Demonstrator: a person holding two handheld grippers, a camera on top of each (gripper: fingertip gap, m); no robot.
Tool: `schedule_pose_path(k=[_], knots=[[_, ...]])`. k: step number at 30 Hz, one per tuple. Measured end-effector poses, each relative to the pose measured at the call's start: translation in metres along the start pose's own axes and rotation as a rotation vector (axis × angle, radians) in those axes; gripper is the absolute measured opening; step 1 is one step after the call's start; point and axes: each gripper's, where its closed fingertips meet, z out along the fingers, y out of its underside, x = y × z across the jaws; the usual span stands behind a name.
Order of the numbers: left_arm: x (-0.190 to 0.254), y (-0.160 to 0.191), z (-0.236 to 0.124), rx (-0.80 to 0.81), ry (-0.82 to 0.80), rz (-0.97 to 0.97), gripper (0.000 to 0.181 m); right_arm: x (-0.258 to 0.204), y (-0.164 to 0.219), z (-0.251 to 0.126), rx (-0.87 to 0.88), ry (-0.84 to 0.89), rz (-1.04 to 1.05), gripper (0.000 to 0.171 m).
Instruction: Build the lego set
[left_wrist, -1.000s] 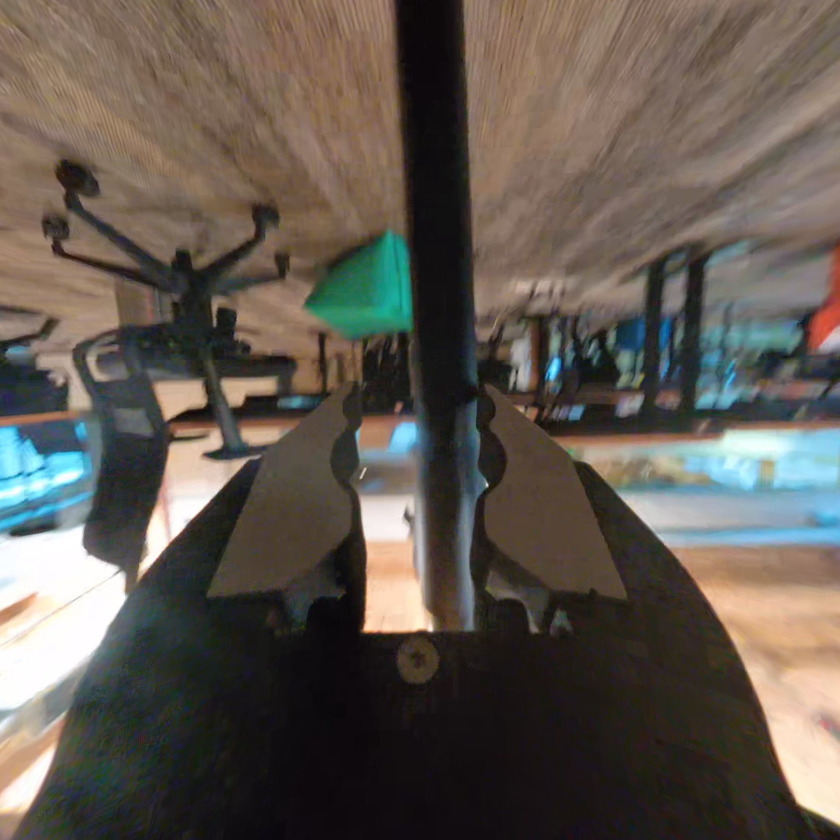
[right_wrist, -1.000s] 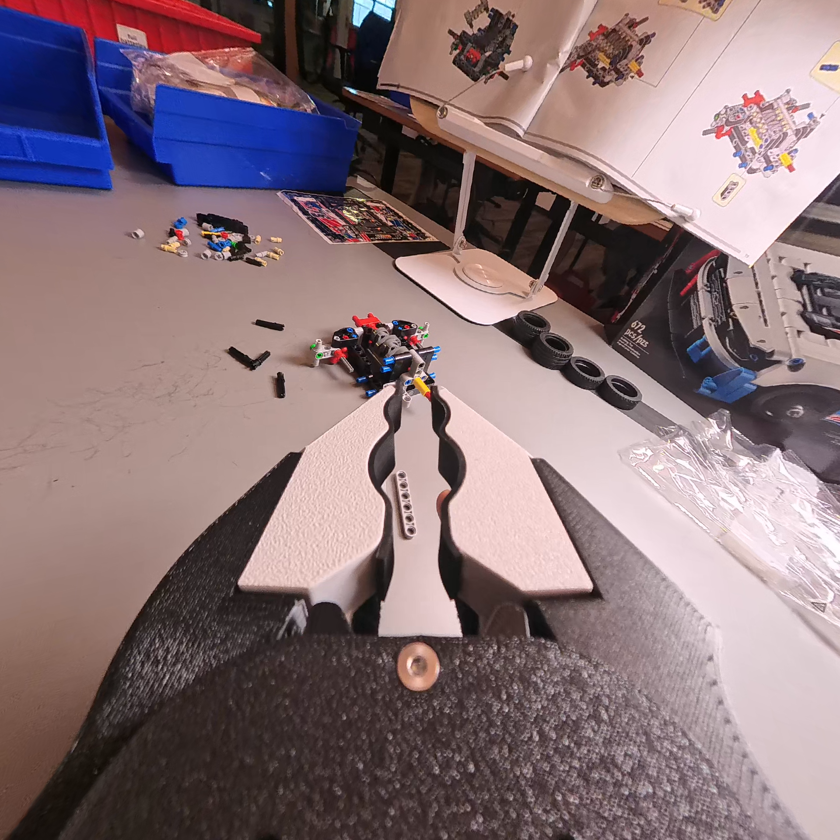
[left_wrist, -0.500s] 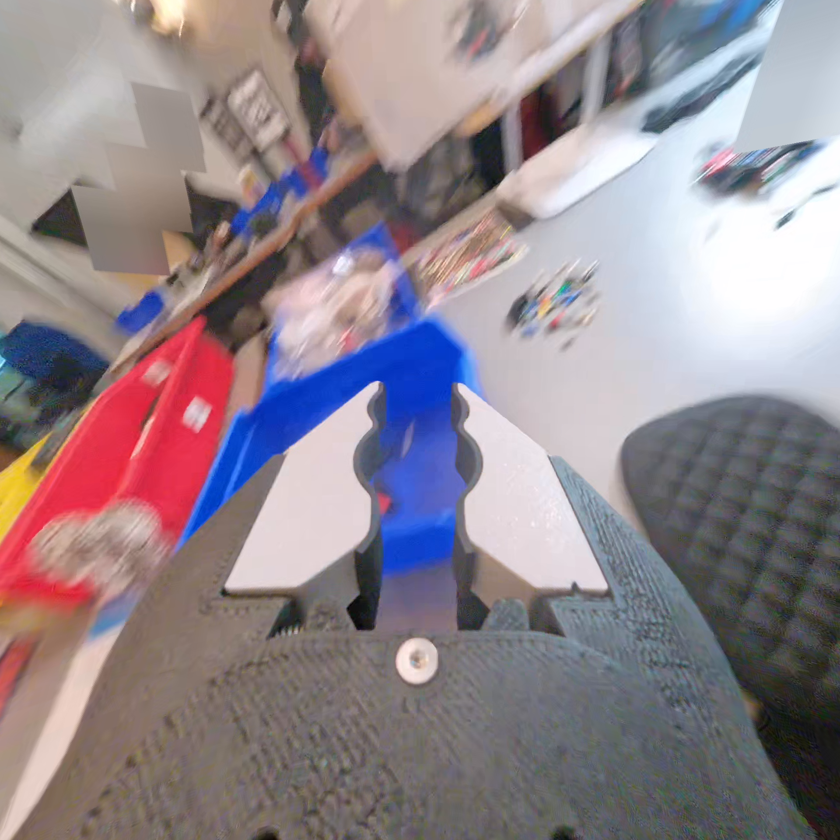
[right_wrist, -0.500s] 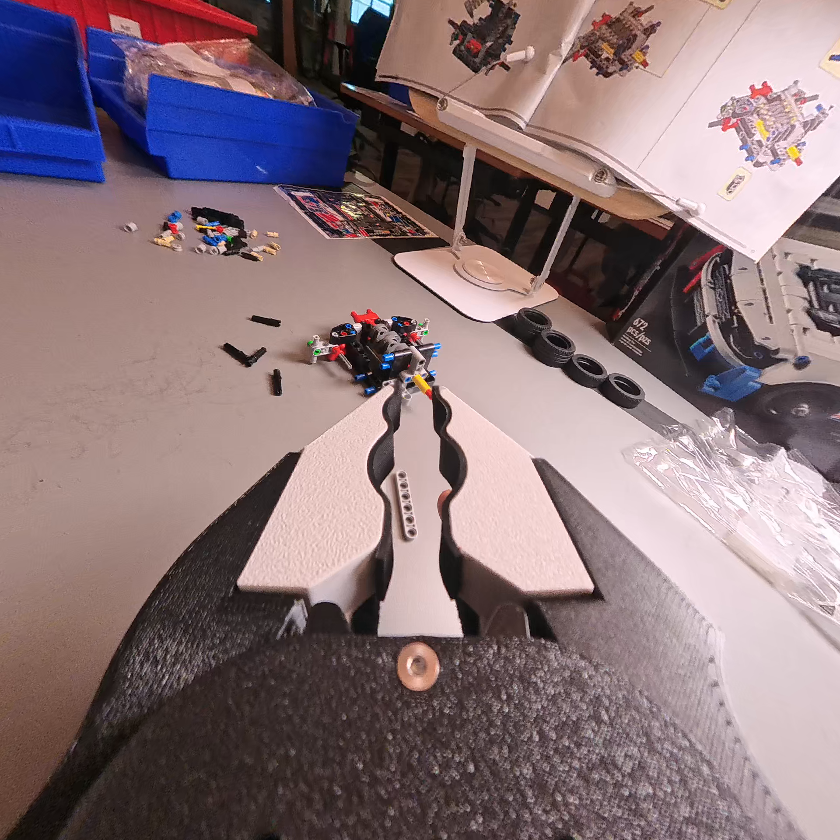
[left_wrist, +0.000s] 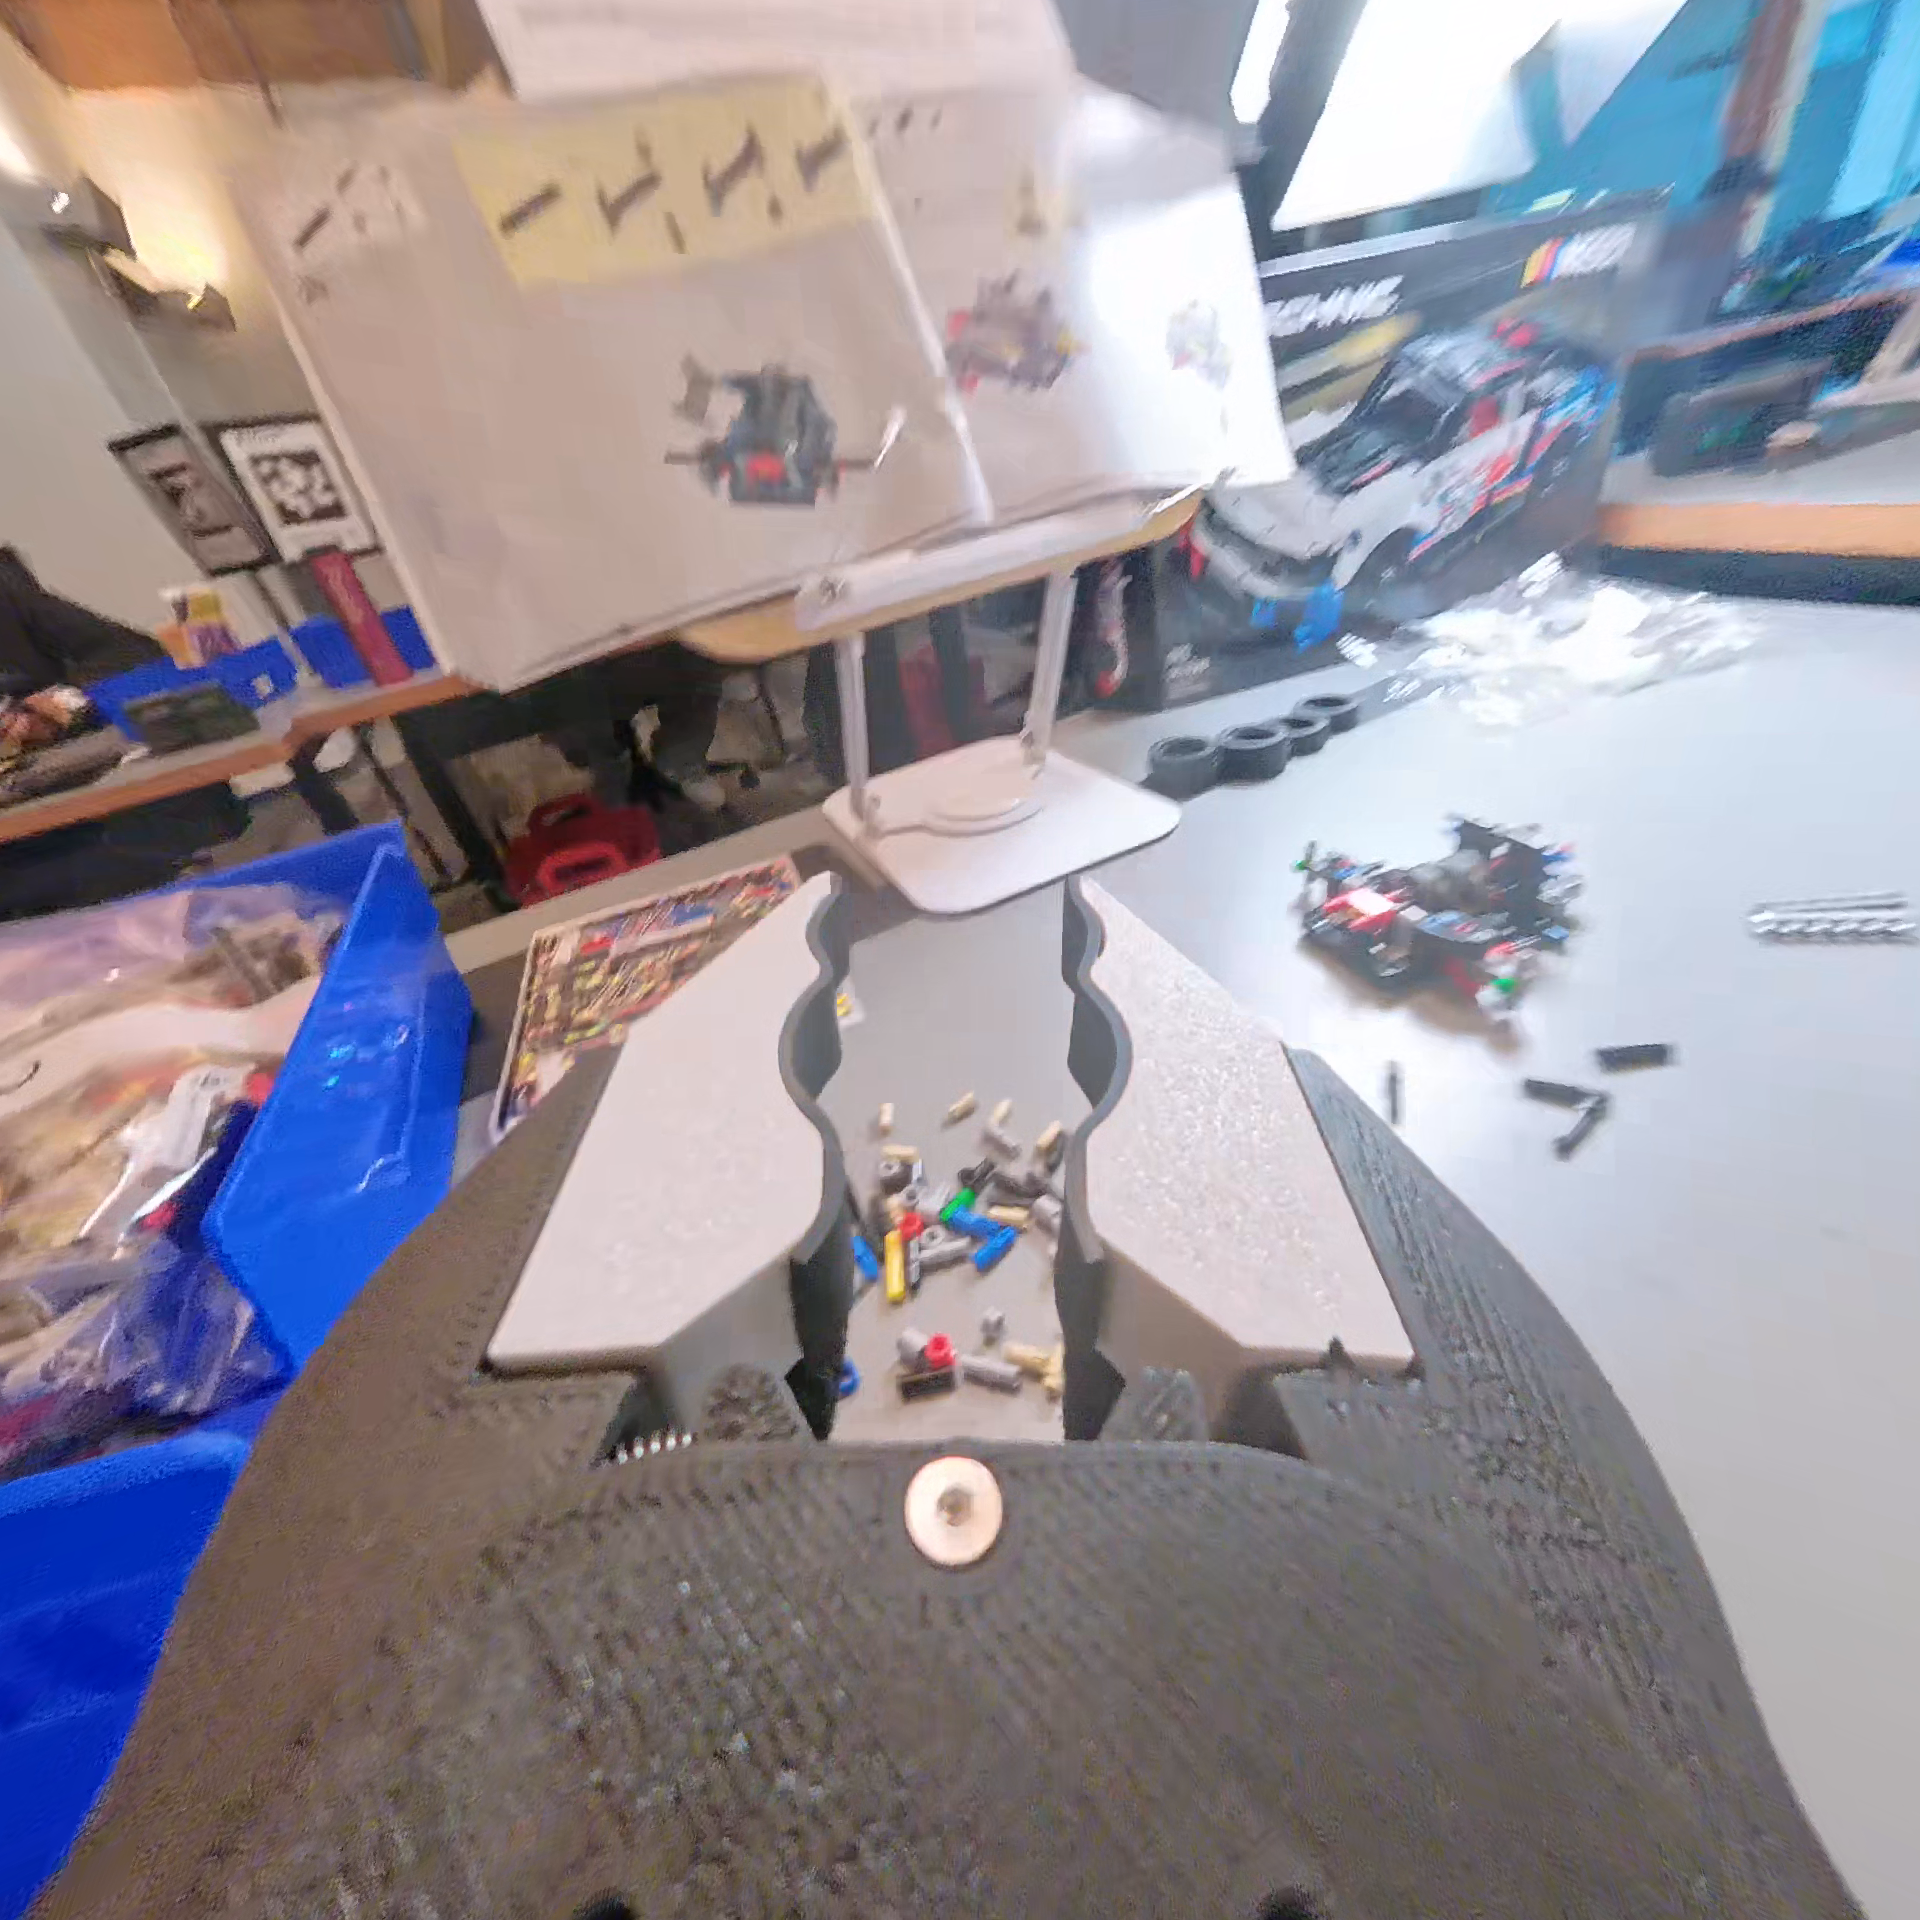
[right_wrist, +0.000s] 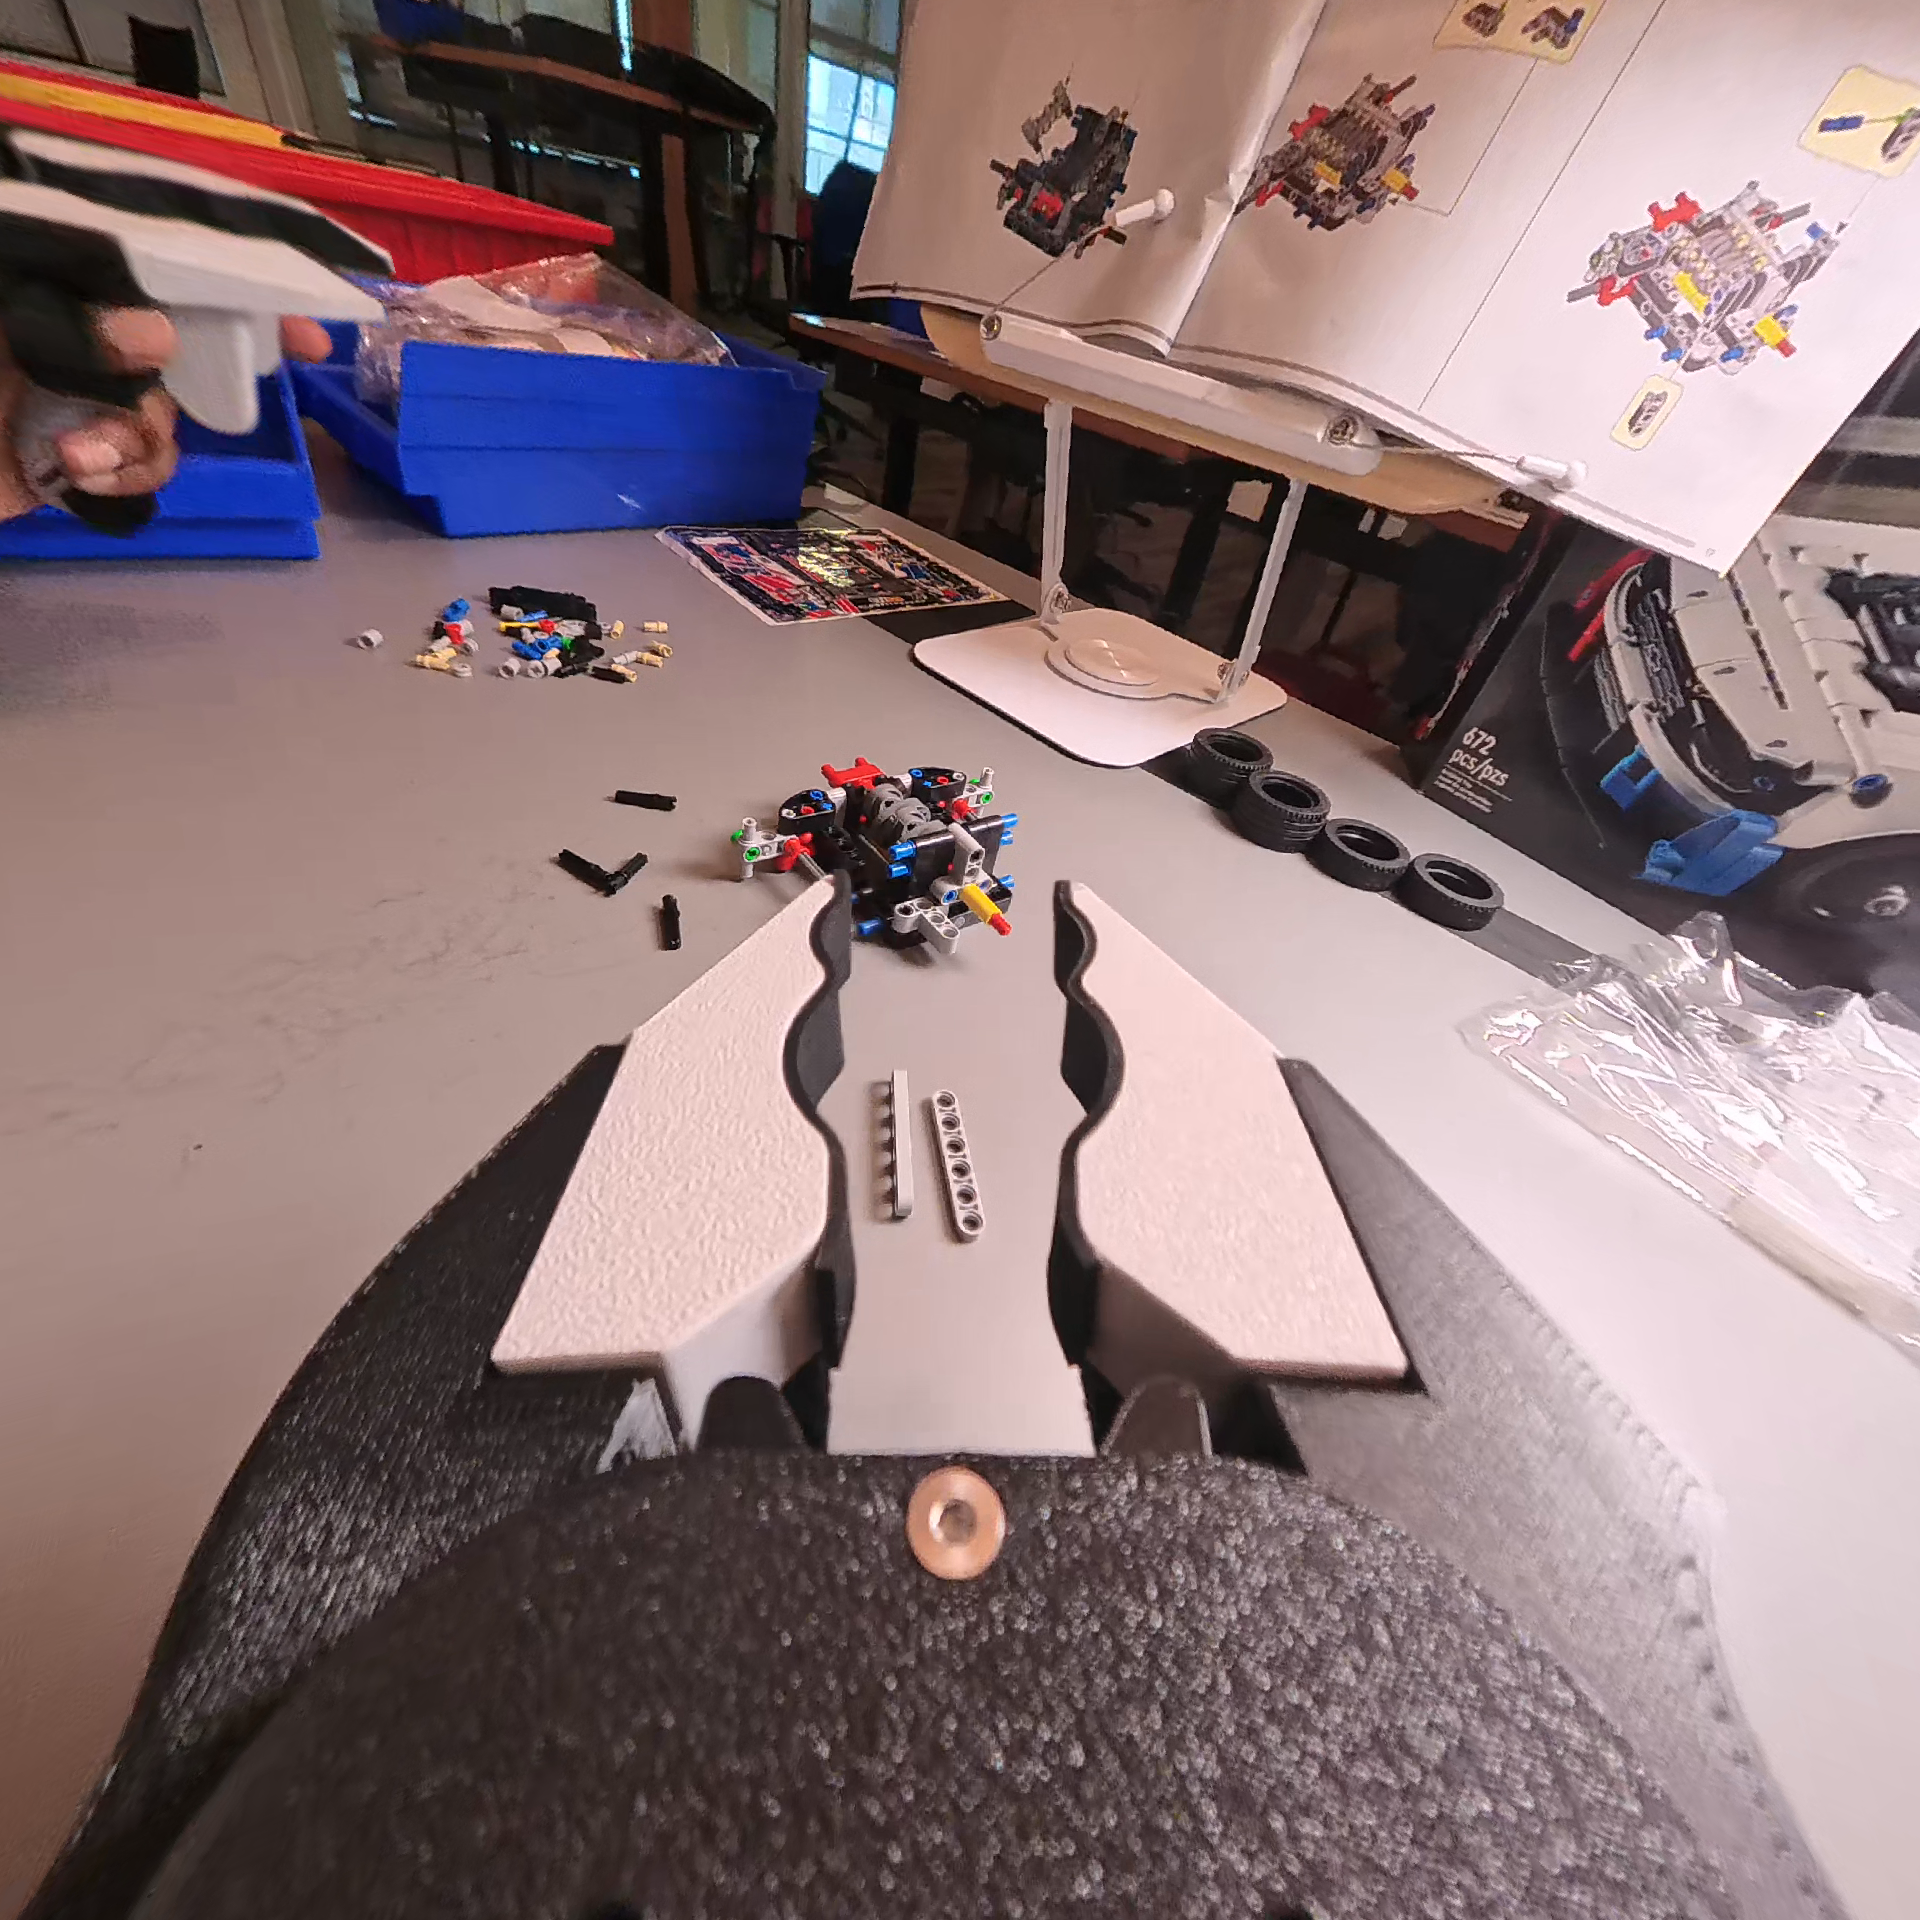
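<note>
The part-built lego assembly (right_wrist: 894, 847), black with red, blue and yellow bits, sits on the grey table just beyond my right gripper (right_wrist: 951, 899), which is open and empty. Two grey holed beams (right_wrist: 930, 1158) lie on the table between its fingers. My left gripper (left_wrist: 948, 899) is open and empty, hovering over a pile of small loose pieces (left_wrist: 951, 1216). The assembly also shows in the left wrist view (left_wrist: 1439, 914), to the right. The left gripper shows in the right wrist view (right_wrist: 197, 281) at the far left, held by a hand.
Blue bins (right_wrist: 582, 426) with bagged parts stand at the back left. An instruction booklet on a white stand (right_wrist: 1101, 681) is at the back, with a sticker sheet (right_wrist: 831, 571), several black tyres (right_wrist: 1351, 842), the set's box (right_wrist: 1714, 717) and clear bags (right_wrist: 1745, 1101) to the right. Loose black pins (right_wrist: 623, 862) lie left of the assembly. Left tips to right tips: about 35 cm.
My left gripper swung from pointing upside down past the bins to hover over the loose pieces. My right gripper opened wider, and a second grey beam now lies between its fingers.
</note>
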Motion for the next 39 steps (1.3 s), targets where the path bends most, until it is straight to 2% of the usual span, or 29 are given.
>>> schedule_pose_path(k=[3, 5, 9, 10, 15, 27, 35, 39], knots=[[-0.012, 0.029, 0.006, -0.063, -0.031, 0.017, 0.031, 0.002, 0.003, 0.002, -0.002, 0.001, 0.000, 0.038], [-0.011, 0.046, 0.005, -0.105, -0.012, 0.015, 0.033, 0.003, 0.006, 0.003, -0.010, -0.003, 0.007, 0.038], [-0.002, 0.049, 0.006, -0.082, 0.062, -0.079, 0.047, 0.009, 0.011, 0.004, -0.024, 0.008, 0.004, 0.038], [0.000, 0.046, 0.007, -0.063, 0.080, -0.098, 0.045, 0.010, 0.012, 0.004, -0.026, 0.012, 0.000, 0.039], [0.003, 0.034, 0.013, 0.009, 0.057, -0.096, 0.000, 0.016, 0.014, 0.003, -0.016, 0.030, -0.003, 0.037], [0.002, 0.005, -0.004, 0.166, 0.092, -0.146, 0.000, 0.025, 0.025, 0.011, -0.032, 0.068, 0.004, 0.032], [0.005, 0.016, -0.004, 0.112, 0.125, -0.177, 0.000, 0.032, 0.021, 0.009, 0.001, 0.094, 0.021, 0.032], [0.002, 0.021, -0.004, 0.094, 0.130, -0.183, 0.015, 0.034, 0.020, 0.009, 0.008, 0.101, 0.027, 0.033]])
